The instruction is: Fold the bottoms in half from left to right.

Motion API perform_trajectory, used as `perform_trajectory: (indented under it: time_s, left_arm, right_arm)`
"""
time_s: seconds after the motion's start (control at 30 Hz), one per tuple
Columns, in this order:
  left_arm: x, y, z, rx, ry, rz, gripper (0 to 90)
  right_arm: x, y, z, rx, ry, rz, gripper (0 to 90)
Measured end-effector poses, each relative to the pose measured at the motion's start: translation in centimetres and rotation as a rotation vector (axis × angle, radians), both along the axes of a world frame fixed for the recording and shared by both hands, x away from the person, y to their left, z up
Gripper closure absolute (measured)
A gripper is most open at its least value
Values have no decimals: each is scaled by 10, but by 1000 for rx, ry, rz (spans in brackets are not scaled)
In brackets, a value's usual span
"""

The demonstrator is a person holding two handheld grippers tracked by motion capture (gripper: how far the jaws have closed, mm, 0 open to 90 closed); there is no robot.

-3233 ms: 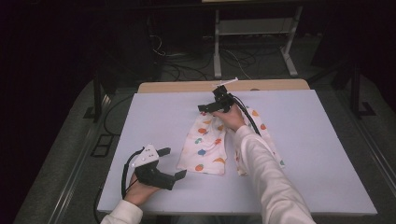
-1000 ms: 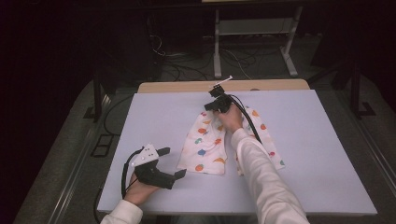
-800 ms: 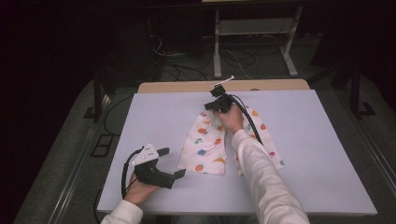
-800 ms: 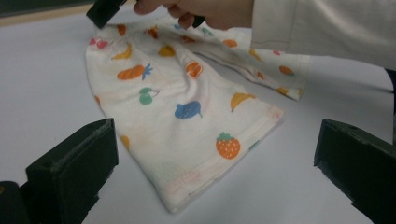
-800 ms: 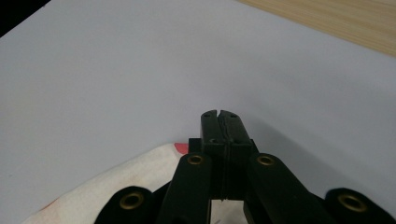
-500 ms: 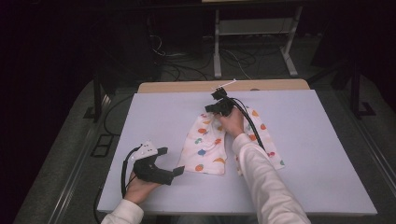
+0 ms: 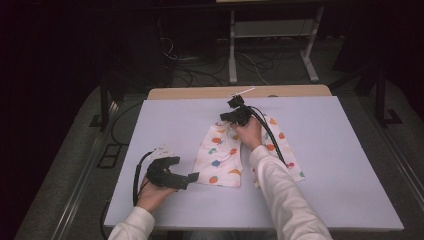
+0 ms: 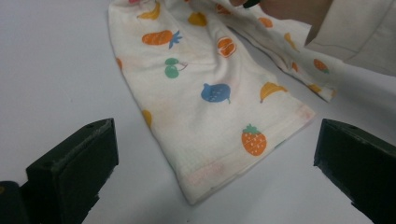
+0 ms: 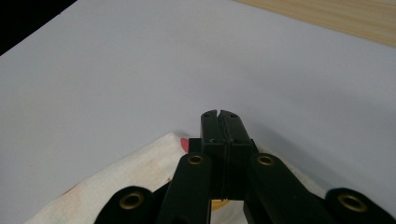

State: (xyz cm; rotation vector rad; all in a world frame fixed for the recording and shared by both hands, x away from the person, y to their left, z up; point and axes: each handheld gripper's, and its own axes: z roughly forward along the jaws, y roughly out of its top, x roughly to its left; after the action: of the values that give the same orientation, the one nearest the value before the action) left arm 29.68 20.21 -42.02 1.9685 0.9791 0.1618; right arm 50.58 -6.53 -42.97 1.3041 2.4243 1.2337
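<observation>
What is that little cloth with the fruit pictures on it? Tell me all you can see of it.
The fruit-print cloth looks like thin, soft white fabric printed with strawberries, bananas, cherries and oranges, with a faint pink stitched hem. It lies flat but rumpled on the white table, its two lobes spreading toward the person. The right gripper, jaws shut, sits at its far edge, though whether it pinches fabric is unclear. The left gripper, jaws open, faces a near corner without touching.

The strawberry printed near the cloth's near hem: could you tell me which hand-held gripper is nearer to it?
Left. The left hand-held gripper sits open beside the cloth near the strawberry; the right hand-held gripper is shut at the cloth's far edge.
</observation>
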Motion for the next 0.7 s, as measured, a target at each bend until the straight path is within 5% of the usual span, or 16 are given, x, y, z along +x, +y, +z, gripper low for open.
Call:
perform_trajectory:
  time_s: [0.3,0.7]
  left_arm:
    - [9,-1,-7,2,109,2,14]
    - [15,2,-16,-6,221,33,211]
  right_arm:
    - [-1,-2,4,12,-3,-1,885]
    - [-2,-4,2,23,-1,-5,885]
